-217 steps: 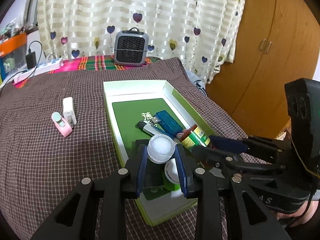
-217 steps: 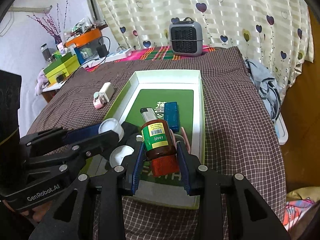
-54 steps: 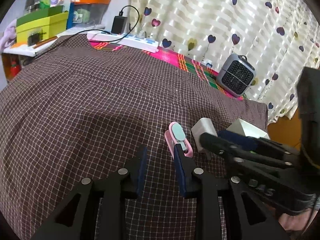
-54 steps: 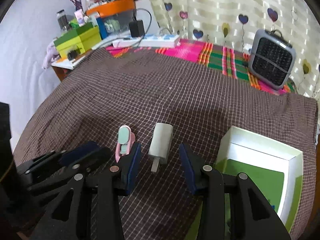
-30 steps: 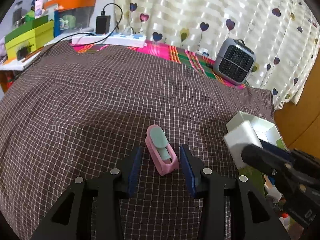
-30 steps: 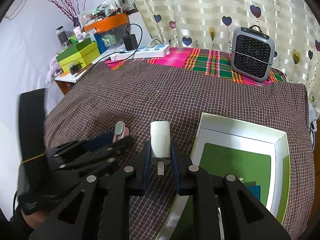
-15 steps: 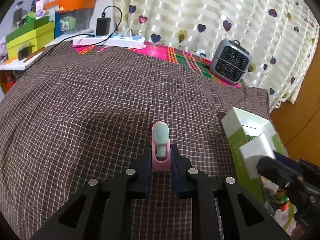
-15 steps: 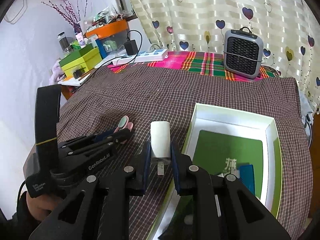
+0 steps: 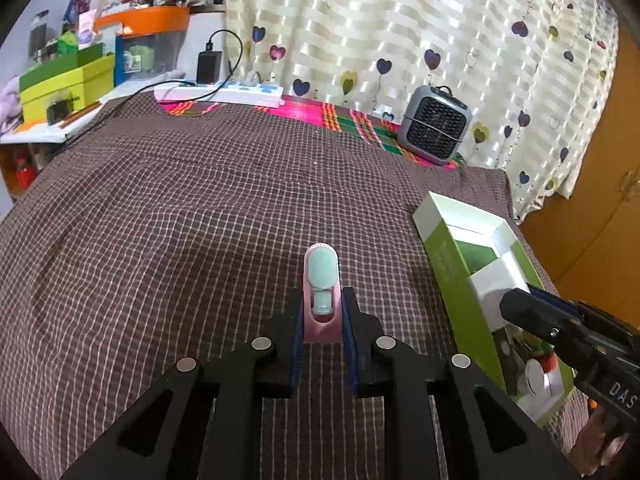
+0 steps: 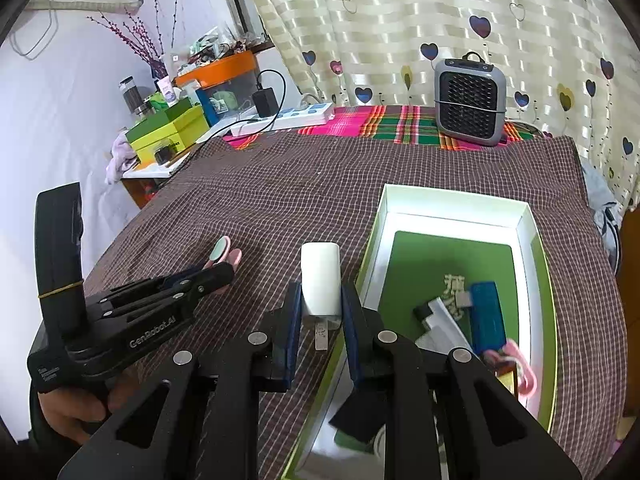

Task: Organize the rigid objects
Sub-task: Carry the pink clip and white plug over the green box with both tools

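left claw: the left gripper (image 9: pixel 322 322) is pinched tight on the pink clip thing (image 9: pixel 322 292), which pokes out past the blue pads toward 12 o'clock, mint-green tab on top

right claw: the right gripper (image 10: pixel 320 314) is clamped on the white charger (image 10: pixel 321 284), its metal prong sticking back toward 6 o'clock between the fingers

where they are: both held just over the checked brown cloth (image 9: pixel 180 220); in the right wrist view the clip sits at about 9 o'clock of the charger

box: the green-and-white box (image 10: pixel 532 232) is at 3 o'clock of the charger, open top

in the box: a blue USB stick (image 10: pixel 486 316), a silver-and-black lighter-looking thing (image 10: pixel 440 320), something pink (image 10: pixel 516 364) near the low edge, more bits lower down too blurry to call

background: grey mini heater (image 10: pixel 470 102) at 12 o'clock by the heart curtain (image 10: pixel 400 20), white power strip (image 10: pixel 288 118) off at 11

hand: a hand (image 10: pixel 72 408) wraps the left gripper's handle
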A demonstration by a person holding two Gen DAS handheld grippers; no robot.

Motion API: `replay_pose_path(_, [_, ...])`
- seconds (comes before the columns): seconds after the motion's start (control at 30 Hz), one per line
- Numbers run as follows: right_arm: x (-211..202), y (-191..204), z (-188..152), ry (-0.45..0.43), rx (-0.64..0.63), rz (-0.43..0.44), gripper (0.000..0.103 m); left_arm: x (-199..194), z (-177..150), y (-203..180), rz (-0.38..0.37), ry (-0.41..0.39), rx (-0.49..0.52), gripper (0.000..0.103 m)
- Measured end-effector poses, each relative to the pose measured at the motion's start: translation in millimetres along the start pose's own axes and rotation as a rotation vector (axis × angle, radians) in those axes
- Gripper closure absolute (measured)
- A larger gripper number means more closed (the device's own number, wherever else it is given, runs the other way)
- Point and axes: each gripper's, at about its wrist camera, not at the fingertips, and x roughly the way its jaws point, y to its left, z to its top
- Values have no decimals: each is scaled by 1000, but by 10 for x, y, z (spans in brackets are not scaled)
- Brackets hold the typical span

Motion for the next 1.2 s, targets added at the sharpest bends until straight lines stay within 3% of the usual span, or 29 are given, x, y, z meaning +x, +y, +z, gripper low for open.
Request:
replay_pose_path(0.43, [-264,26,-149,-25,4,-35,82,-289,-127,-139,-67,-50,29,86])
replay_pose_path(1.2, [-459,5,-208,-49,4,-59,82,-414,-158,-405,-128,-64,81,86])
